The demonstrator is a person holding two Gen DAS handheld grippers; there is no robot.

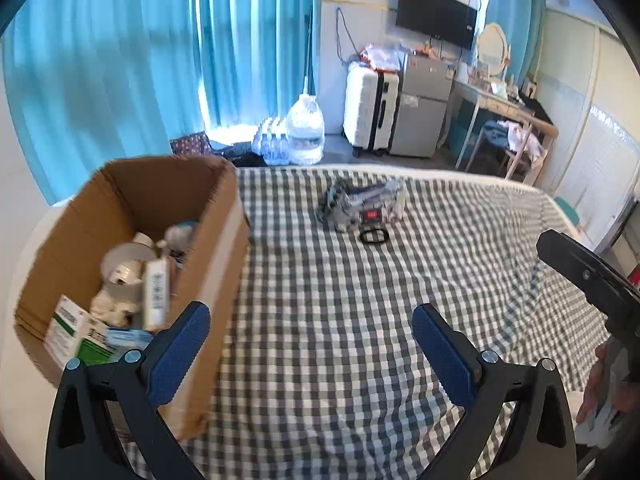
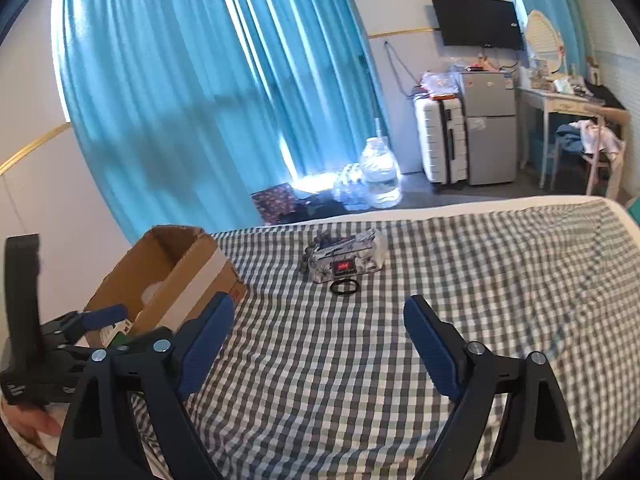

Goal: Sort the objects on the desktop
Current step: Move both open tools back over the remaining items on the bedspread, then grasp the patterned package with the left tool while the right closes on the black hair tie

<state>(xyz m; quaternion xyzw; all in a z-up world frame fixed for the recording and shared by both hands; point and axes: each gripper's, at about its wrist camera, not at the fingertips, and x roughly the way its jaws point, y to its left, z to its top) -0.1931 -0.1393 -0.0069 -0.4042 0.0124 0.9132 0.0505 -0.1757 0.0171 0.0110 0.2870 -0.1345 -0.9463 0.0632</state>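
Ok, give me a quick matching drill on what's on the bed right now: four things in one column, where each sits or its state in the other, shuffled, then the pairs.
Things:
1. cardboard box
2. black ring
3. foil packet
4. green and white carton

Places or states:
A. lying inside the box, near its closest corner
B. on the checked cover, just in front of the packet
C. open-topped, at the left edge of the bed
D. mid-bed, farther from the grippers than the ring

Pairs: 1-C, 2-B, 3-D, 4-A

Both the left gripper and right gripper are open and hold nothing.
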